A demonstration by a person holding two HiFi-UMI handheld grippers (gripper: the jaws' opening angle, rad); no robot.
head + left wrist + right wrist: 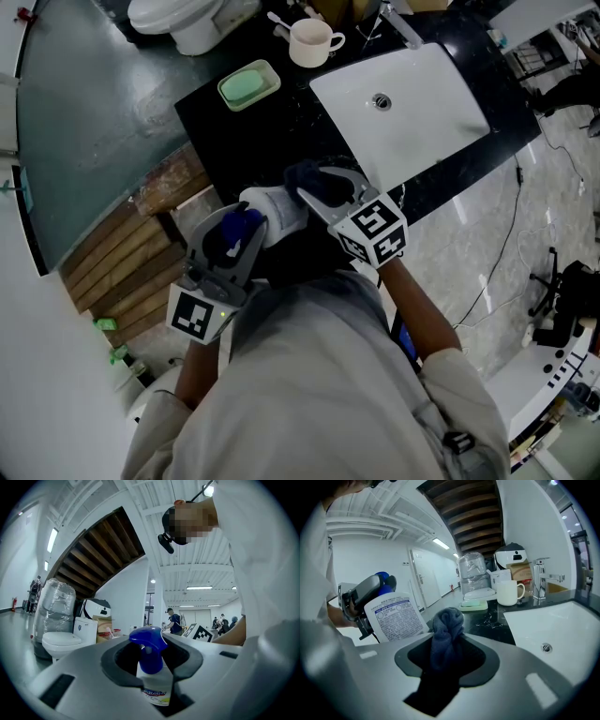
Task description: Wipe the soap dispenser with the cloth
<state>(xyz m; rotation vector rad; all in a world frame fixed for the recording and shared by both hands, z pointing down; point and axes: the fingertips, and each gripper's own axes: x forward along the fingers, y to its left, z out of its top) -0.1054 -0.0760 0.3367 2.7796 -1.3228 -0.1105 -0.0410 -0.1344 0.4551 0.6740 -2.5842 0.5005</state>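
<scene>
Soap dispenser (277, 211) sits clamped in the left gripper (232, 244), cloth (446, 629) pinched in the right gripper (328, 192). Wiping seems in hand; next, rub the cloth along it.

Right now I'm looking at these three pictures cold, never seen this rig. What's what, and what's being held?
There is no robot here: a person holds a two-jaw tool in each hand. The head view looks down from a camera on the person's head. The other two views come from cameras riding on each tool, looking along its jaws.

The left hand-held gripper is shut on a white soap dispenser with a blue pump. The right hand-held gripper is shut on a dark blue cloth, close beside the bottle.

On the black counter sit a green soap dish and a white mug. Beside them is a white sink with a faucet.
</scene>
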